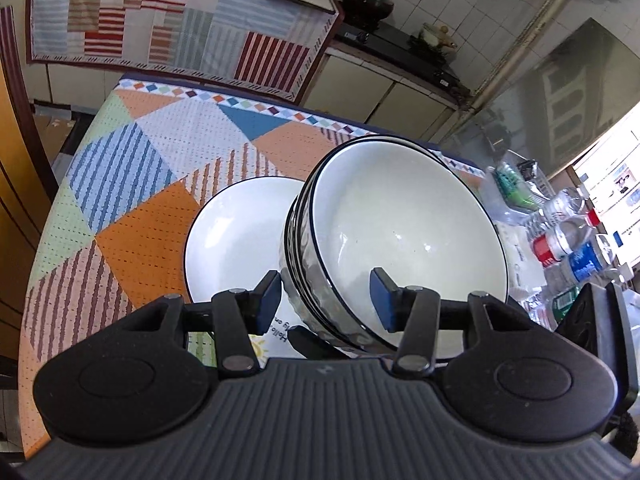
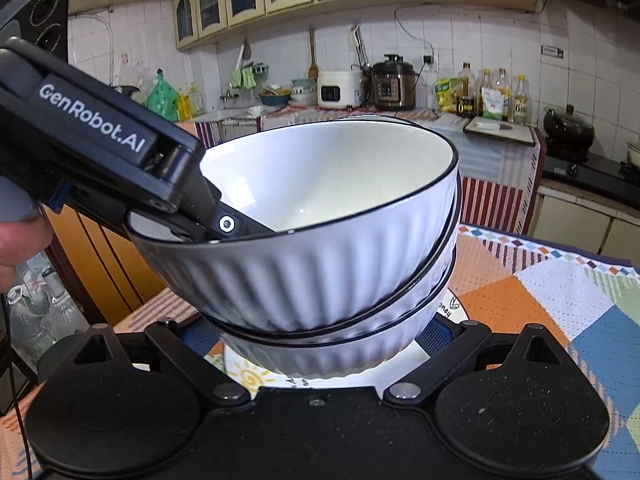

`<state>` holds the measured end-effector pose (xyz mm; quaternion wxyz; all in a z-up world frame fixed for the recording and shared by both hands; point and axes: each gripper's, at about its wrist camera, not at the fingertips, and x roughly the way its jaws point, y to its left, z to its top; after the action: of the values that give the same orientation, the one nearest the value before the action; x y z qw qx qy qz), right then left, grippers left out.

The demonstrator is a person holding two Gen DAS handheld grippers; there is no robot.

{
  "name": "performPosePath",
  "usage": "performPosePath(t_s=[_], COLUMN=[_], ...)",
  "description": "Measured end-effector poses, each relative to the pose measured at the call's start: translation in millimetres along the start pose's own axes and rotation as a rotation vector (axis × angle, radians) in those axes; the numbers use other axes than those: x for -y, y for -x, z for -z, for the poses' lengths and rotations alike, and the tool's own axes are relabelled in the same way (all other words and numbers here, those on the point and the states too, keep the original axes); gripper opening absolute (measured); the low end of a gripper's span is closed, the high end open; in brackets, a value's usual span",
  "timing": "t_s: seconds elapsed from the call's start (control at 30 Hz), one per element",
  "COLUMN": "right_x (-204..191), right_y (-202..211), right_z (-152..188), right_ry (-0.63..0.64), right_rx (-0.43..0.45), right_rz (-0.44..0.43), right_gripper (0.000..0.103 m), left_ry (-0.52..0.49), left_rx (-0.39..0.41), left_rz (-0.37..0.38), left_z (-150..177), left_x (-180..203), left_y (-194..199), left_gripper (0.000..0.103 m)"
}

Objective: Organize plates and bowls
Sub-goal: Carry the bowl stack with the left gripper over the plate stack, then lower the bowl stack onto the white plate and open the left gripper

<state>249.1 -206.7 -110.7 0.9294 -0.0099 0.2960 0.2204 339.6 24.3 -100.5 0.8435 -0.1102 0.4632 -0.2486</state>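
A stack of white ribbed bowls (image 1: pixel 400 220) with dark rims hangs tilted above the table. My left gripper (image 1: pixel 326 296) is shut on the stack's near rim, one pad outside the wall and one inside the top bowl. In the right wrist view the stack of bowls (image 2: pixel 320 272) fills the middle, and my right gripper (image 2: pixel 318 336) is shut on the lowest bowl, its blue pads (image 2: pixel 200 336) flanking that bowl's base. The left gripper (image 2: pixel 240 228) reaches in from the left over the rim. A white plate (image 1: pixel 232 232) with a sun drawing lies on the table under the stack.
The table carries a patterned cloth (image 1: pixel 152 184). Plastic bottles (image 1: pixel 568 248) crowd the floor to the table's right. Behind stands a counter with a striped cloth (image 1: pixel 180 28), a cutting board (image 2: pixel 500 128), cookers (image 2: pixel 392 84) and a stove with a pot (image 2: pixel 568 128). A hand (image 2: pixel 16 240) holds the left gripper.
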Motion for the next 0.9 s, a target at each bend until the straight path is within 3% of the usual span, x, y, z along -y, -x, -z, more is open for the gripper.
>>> performPosePath(t_s=[0.3, 0.53, 0.9], right_x=[7.6, 8.7, 9.4], right_y=[-30.4, -49.1, -55.9], right_z=[15.1, 18.7, 30.1], right_ry=[-0.060, -0.032, -0.026], right_rx=[-0.054, -0.083, -0.085], right_rz=[-0.006, 0.014, 0.027], right_gripper=[0.099, 0.099, 0.099], left_ry=[-0.001, -0.002, -0.028], left_rx=[-0.043, -0.060, -0.078], left_rz=[-0.039, -0.046, -0.118], left_z=[2.7, 1.7, 6.8], left_x=[-12.7, -23.4, -12.5], left_y=[-33.6, -52.8, -58.8], left_gripper=[0.047, 0.046, 0.045])
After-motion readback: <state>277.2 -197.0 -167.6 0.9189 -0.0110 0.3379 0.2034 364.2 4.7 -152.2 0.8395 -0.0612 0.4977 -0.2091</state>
